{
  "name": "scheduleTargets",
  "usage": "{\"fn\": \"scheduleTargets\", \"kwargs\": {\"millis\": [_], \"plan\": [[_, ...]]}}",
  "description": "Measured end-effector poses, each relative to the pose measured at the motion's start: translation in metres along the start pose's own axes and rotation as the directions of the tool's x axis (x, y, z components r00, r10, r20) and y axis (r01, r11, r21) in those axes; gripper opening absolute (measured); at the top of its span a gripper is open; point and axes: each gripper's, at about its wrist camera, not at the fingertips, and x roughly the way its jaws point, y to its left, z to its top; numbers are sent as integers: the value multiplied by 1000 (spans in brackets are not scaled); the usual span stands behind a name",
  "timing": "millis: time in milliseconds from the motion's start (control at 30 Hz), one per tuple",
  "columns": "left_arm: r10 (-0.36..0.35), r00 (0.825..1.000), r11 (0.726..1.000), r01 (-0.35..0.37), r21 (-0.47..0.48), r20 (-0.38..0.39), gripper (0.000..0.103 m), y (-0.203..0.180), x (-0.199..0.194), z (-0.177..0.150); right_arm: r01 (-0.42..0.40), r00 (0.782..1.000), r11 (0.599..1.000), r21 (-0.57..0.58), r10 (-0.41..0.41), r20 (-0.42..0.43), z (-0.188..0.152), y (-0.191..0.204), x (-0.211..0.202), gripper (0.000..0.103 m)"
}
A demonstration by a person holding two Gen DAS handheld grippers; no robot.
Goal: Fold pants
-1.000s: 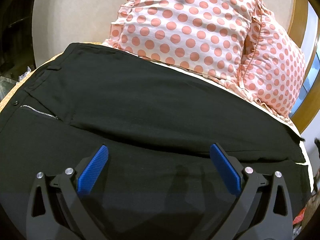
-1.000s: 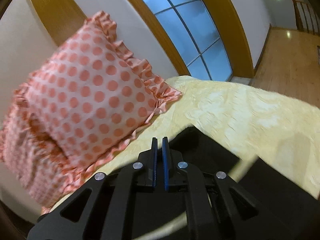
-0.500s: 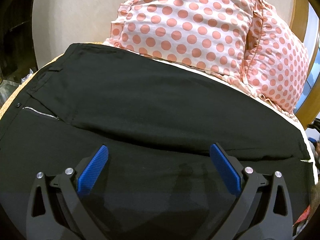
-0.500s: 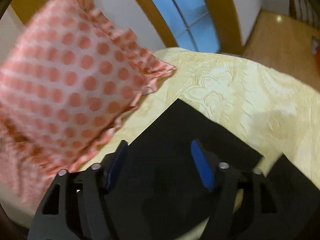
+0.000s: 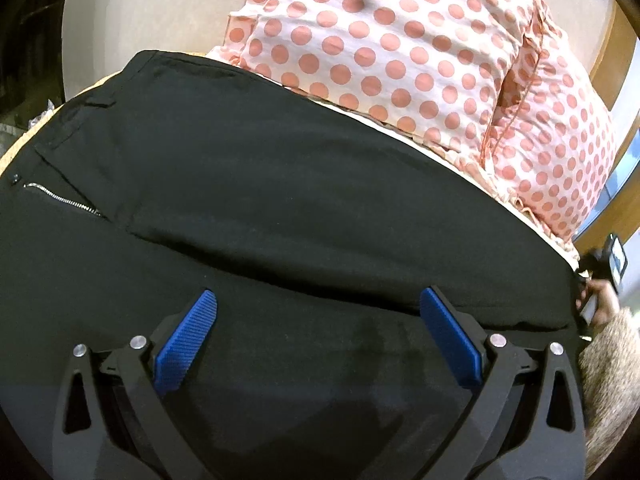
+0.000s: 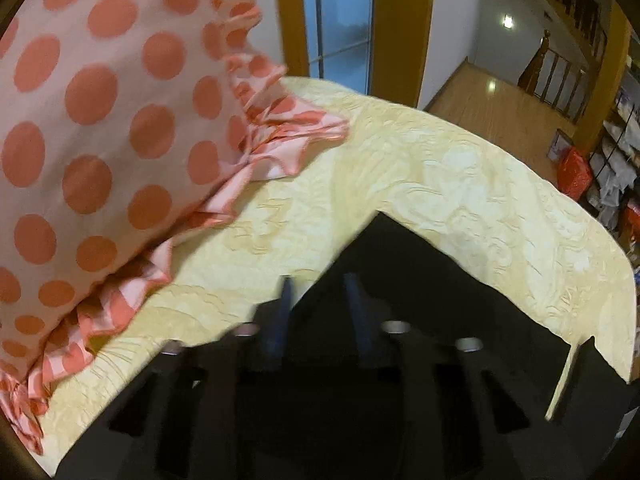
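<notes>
Over black pants: left gripper jaws wide, empty; right gripper blurred, jaws narrowly parted at hem corner.

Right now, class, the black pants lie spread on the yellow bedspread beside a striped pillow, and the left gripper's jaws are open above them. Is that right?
Not quite. The pillow is polka-dotted, not striped: pink with coral dots, as the left wrist view shows. The rest holds: the black pants lie spread on the yellow bedspread, and the left gripper has its jaws open above them.
</notes>
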Motion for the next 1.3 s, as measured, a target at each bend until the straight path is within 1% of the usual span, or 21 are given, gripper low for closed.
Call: {"fn": "scheduleTargets", "kwargs": {"millis": [67,100,133,167,200,267,333,367,467,533,633,733,800,900,967,1033,1067,1100,1133,1233,1300], "plan": [[-4,1000,1000,4,-2,2,101,0,-1,0,-99,995,992,71,101,-12,0,-30,-4,3],[-6,1000,1000,6,-3,3,101,0,-1,0,-122,992,988,99,125,-19,-1,-42,-5,3],[-7,1000,1000,7,-4,3,101,-1,0,0,-185,982,973,141,188,-15,-3,-56,-8,3],[-8,1000,1000,8,-5,3,101,-1,0,1,-245,968,953,176,249,1,-6,-67,-13,2],[-8,1000,1000,8,-5,3,101,-1,0,1,-280,959,941,193,282,16,-10,-79,-19,2],[-10,1000,1000,11,-8,7,101,0,-1,0,-387,922,895,223,382,66,-21,-103,-38,2],[-10,1000,1000,10,-11,9,101,0,-1,0,-437,899,866,243,431,82,-30,-115,-52,2],[-8,1000,1000,8,-12,10,101,0,-1,0,-466,883,845,261,462,81,-37,-126,-56,2],[-6,1000,1000,6,-12,9,101,0,-2,0,-505,853,797,332,520,49,-55,-150,-57,2],[-1,1000,1000,1,-10,10,101,1,-2,0,-523,837,772,362,546,44,-66,-159,-58,2],[9,1000,1000,-8,-15,18,101,1,-3,0,-544,823,751,373,565,63,-81,-169,-71,2],[13,1000,1000,-13,-15,15,101,1,-2,0,-565,807,733,378,586,70,-81,-173,-73,2],[16,1000,1000,-16,-12,13,101,1,-2,0,-572,795,717,399,604,55,-78,-172,-68,4],[20,1000,1000,-20,-14,20,101,1,-2,0,-569,785,697,437,619,36,-77,-170,-59,9],[24,999,1000,-23,-13,22,101,1,-2,0,-575,780,686,445,625,43,-77,-169,-56,12],[23,1000,1000,-23,-10,18,101,1,-2,0,-576,780,686,445,624,48,-75,-169,-52,19],[24,1000,1000,-24,-9,17,101,1,-2,0,-575,780,683,450,624,49,-75,-169,-50,28],[25,1000,1000,-25,-8,16,101,1,-2,0,-575,779,680,455,625,52,-74,-169,-49,30],[27,1000,1000,-27,-7,16,101,1,-2,0,-575,781,681,454,623,54,-73,-169,-48,30],[28,999,1000,-28,-7,15,101,1,-2,0,-558,796,695,453,604,53,-70,-166,-46,30],[27,1000,1000,-27,-7,16,101,1,-1,0,-550,806,714,434,589,52,-68,-163,-44,28]]}}
